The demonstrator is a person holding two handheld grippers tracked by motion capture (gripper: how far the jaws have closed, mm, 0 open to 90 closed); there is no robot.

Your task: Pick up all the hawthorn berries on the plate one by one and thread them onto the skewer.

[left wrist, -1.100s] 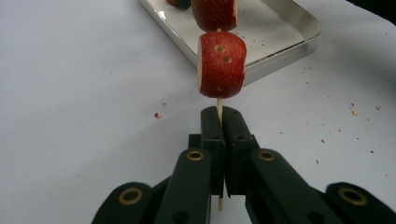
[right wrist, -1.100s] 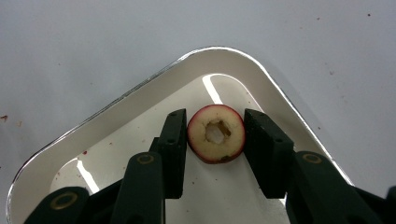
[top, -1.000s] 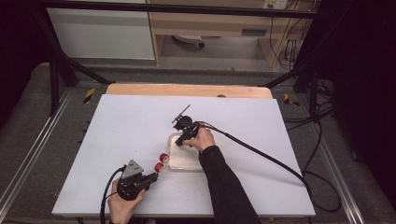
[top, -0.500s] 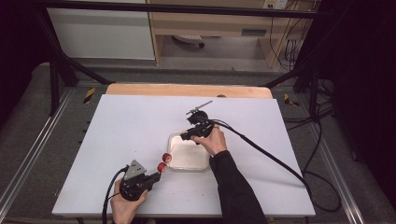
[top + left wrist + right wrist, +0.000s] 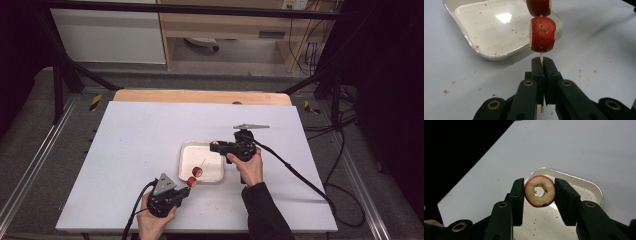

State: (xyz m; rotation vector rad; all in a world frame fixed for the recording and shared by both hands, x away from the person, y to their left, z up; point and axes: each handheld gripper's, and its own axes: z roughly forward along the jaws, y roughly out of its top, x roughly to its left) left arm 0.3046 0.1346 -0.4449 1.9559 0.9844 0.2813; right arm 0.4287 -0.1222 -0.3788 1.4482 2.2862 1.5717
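Starting at the left, a thin wooden skewer (image 5: 541,59) threaded with two red-skinned fruit chunks (image 5: 543,34) was clamped between the closed jaws of the left gripper (image 5: 186,191), its chunks held at the near edge of the shallow white rectangular tray (image 5: 188,150). Further right, a cored red-skinned fruit ring (image 5: 540,191) was pinched by the right gripper (image 5: 539,192) above the tray.

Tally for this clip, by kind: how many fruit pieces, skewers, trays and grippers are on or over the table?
Fruit pieces: 3 (two red pieces threaded on the skewer, one cored slice between the right gripper's pads)
Skewers: 1, clamped in the left gripper
Trays: 1
Grippers: 2, left gripper, right gripper
Total: 7
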